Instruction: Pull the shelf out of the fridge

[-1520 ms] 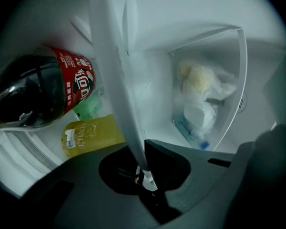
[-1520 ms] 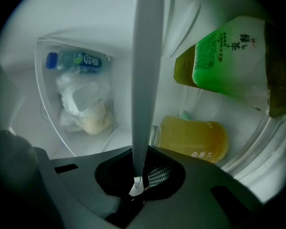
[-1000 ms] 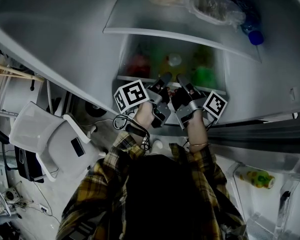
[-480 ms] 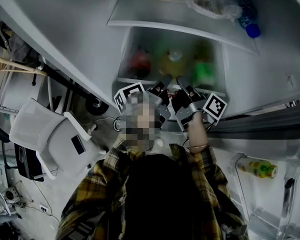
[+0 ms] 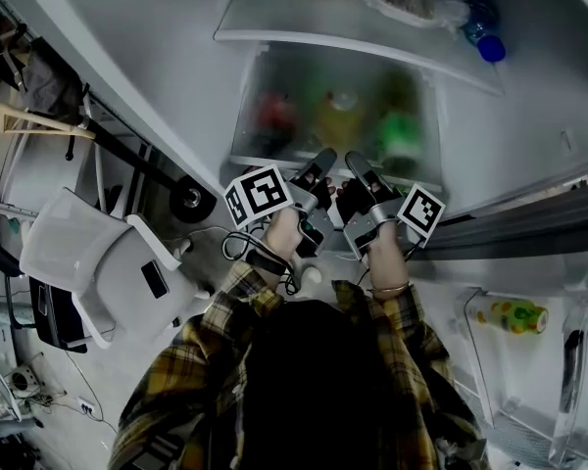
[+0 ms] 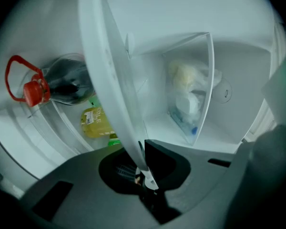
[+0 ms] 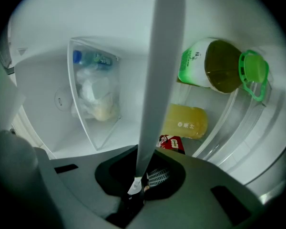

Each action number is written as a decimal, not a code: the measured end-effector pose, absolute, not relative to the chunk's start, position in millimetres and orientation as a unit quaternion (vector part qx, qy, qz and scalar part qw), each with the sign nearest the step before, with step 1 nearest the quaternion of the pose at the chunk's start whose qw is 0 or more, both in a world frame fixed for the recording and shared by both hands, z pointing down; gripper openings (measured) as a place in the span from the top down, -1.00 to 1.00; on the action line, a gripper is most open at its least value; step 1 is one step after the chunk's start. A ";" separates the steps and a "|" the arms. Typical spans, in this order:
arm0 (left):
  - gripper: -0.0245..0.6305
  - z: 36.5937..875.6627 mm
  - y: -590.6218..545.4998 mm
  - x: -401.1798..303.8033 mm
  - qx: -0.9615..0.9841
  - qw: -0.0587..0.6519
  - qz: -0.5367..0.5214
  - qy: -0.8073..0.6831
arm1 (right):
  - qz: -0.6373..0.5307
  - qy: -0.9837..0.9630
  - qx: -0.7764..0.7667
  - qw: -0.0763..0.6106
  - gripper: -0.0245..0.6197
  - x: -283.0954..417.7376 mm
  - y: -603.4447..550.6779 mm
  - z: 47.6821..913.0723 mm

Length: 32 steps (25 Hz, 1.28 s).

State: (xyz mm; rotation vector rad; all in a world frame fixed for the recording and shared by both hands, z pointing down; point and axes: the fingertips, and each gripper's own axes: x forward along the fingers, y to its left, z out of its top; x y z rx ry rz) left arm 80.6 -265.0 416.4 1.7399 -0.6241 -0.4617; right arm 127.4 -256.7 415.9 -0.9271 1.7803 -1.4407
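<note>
As we look down, the white-rimmed frosted glass shelf sits low inside the open white fridge, w/ its front rim toward us. The L gripper is clamped on that rim, jaws nearly together w/ the white strip pinched between. The R gripper bites the same rim just beside it, same way. Under the shelf lie a dark bottle w/ red cap, a yellow drink bottle & a green-capped bottle. Above the shelf, a second clear shelf carries bagged food & a blue-capped bottle.
</note>
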 end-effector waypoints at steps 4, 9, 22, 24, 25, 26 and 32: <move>0.83 417.4 -256.2 80.0 0.742 0.581 -0.199 -0.267 | -0.551 0.682 -0.353 0.326 0.82 126.4 -248.3 416.4; 0.83 417.2 -245.9 79.8 0.741 0.583 -0.202 -0.266 | -0.550 0.686 -0.352 0.322 0.82 126.2 -238.5 415.9; 0.83 417.9 -223.1 76.8 0.739 0.584 -0.202 -0.268 | -0.551 0.689 -0.349 0.315 0.82 122.4 -216.0 415.7; 0.83 417.8 -220.6 76.0 0.738 0.584 -0.201 -0.270 | -0.552 0.690 -0.349 0.312 0.82 121.6 -213.6 416.0; 0.83 417.8 -219.0 75.7 0.738 0.584 -0.201 -0.270 | -0.552 0.690 -0.348 0.312 0.82 121.4 -212.1 416.1; 0.83 417.8 -217.1 75.6 0.738 0.585 -0.201 -0.271 | -0.553 0.690 -0.348 0.311 0.82 121.2 -210.3 416.1; 0.83 416.7 -205.7 74.9 0.738 0.585 -0.201 -0.270 | -0.554 0.690 -0.348 0.311 0.82 119.8 -199.0 414.5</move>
